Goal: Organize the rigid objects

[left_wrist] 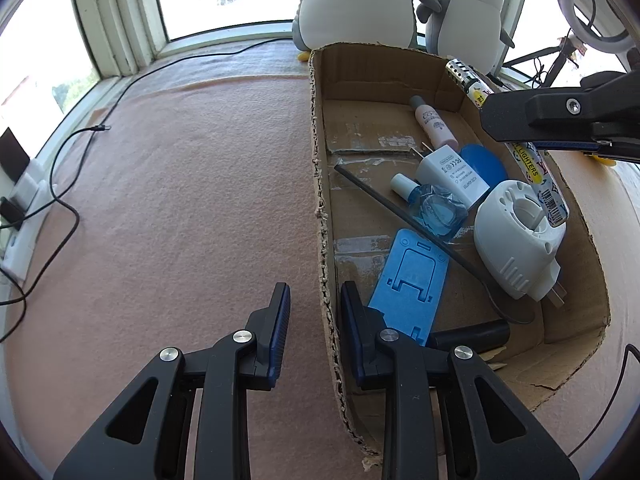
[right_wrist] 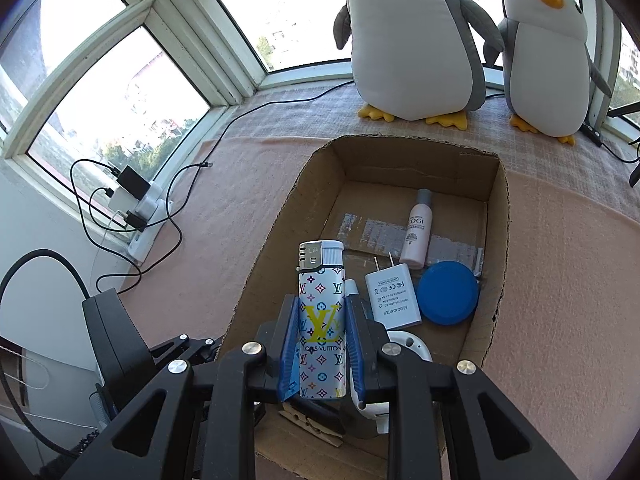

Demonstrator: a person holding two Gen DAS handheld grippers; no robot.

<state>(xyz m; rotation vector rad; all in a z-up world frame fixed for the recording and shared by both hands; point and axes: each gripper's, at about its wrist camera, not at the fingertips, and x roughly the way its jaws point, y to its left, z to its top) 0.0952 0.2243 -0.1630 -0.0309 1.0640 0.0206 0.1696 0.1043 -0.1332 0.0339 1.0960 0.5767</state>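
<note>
while the right gripper (right_wrist: 322,340) clamps its jaws on a patterned lighter (right_wrist: 322,320), the lighter stands upright between the blue pads, metal cap toward 12 o'clock, hanging over the near part of the cardboard box (right_wrist: 502,216). in the left wrist view the same lighter (left_wrist: 536,168) shows at about 2 o'clock, slanting above the box's right wall, with the right gripper's black arm crossing it.

left gripper (left_wrist: 314,320): jaws narrow, straddling the left wall of the box (left_wrist: 318,160), one finger outside on the pink surface (left_wrist: 180,180), the other inside. whether the pads press on the cardboard, i cannot tell.

box contents, left wrist view:
- pink bottle (left_wrist: 434,124) lying toward the far end, at 12 o'clock from the white adapter (left_wrist: 452,172)
- blue round lid (left_wrist: 486,164) just beside the adapter, at its 3 o'clock
- small blue bottle (left_wrist: 434,206) touching the adapter's near side
- white plug-in device (left_wrist: 516,240) against the right wall
- blue phone stand (left_wrist: 412,280) flat on the floor of the box, near the inner finger
- thin black rod (left_wrist: 400,208) lying diagonally across the stand's far end
- black cylinder (left_wrist: 468,334) at the near end

two plush penguins (right_wrist: 416,40) stand past the box by the window. a power strip (right_wrist: 148,216) with cables sits at 9 o'clock in the right wrist view.
</note>
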